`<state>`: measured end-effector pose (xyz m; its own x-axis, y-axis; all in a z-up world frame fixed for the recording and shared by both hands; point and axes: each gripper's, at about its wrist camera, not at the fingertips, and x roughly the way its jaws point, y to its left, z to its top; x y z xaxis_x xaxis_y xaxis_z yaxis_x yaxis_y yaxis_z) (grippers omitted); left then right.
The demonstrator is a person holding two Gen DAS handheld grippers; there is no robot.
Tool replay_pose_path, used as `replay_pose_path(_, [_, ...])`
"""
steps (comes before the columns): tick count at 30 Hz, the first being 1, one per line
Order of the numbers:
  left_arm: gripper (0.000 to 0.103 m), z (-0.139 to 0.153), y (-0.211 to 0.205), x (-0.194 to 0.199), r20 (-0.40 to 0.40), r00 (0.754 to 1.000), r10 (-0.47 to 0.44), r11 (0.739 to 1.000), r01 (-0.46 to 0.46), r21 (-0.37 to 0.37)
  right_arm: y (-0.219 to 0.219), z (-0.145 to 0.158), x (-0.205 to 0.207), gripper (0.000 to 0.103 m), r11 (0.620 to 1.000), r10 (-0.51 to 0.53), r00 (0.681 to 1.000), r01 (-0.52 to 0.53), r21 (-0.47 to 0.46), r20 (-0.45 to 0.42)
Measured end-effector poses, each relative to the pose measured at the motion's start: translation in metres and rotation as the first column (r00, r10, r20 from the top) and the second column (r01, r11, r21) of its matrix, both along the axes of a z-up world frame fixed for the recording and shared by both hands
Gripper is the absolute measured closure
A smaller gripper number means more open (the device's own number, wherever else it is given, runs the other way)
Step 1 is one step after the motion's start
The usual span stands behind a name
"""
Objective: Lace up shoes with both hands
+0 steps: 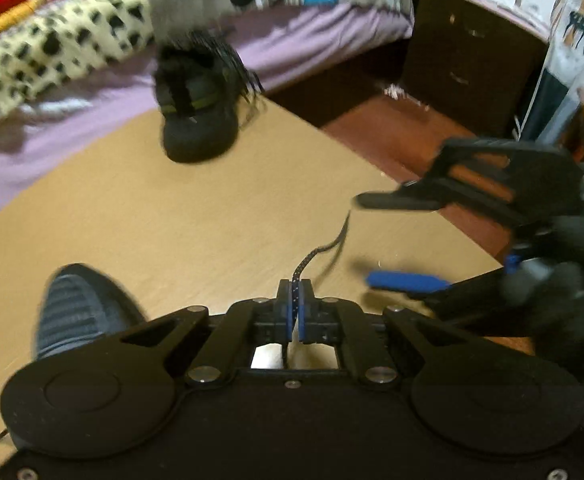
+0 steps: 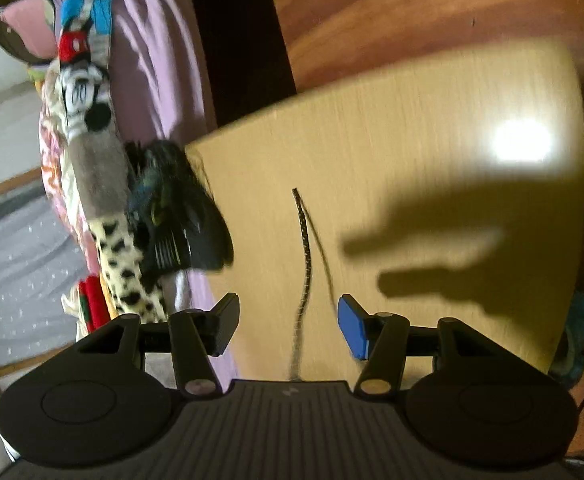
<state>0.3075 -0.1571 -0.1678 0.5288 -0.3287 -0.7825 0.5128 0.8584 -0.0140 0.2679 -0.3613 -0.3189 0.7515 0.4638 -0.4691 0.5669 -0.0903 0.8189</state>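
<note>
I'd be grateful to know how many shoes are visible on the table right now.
2. One dark shoe stands at the table's far edge beside the bed. The other shoe shows only its toe, close beside the left gripper. Others could be out of frame.

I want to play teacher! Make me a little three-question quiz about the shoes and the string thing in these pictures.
1. True or false: the left gripper is shut on the shoelace.
2. The right gripper has its jaws: A) wide apart, B) pressed together, C) clamped on a shoe.
3. Fill in: the black shoe at the far edge of the wooden table sits next to a purple ____.

Key:
1. True. The lace runs out from between the closed pads.
2. A. The lace passes between the jaws, apparently untouched.
3. Bedsheet.
</note>
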Motion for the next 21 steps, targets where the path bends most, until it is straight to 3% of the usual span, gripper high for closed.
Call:
replay_pose_path(5, [0.102,0.019,0.028,-0.032,0.050,0.998,0.027,0.997,-0.023,-0.078,0.041,0.002,-0.002,0.052,0.993,0.079,0.993,-0.087,0.085,0.092])
replay_pose_path(8, [0.102,0.015,0.043,-0.045,0.047,0.998,0.047,0.992,-0.041,-0.117,0.054,0.001,-0.002,0.076,0.990,0.101,0.987,-0.112,0.086,0.124])
replay_pose_path(12, [0.102,0.008,0.058,-0.053,0.024,0.999,0.039,0.993,-0.036,-0.116,0.061,0.004,0.004,0.090,0.990,0.125,0.979,-0.133,0.041,0.159])
replay_pose_path(21, [0.102,0.009,0.088,-0.059,0.030,0.999,0.036,0.991,-0.031,-0.134,0.080,0.011,0.016,0.096,0.979,0.205,0.951,-0.202,-0.039,0.230])
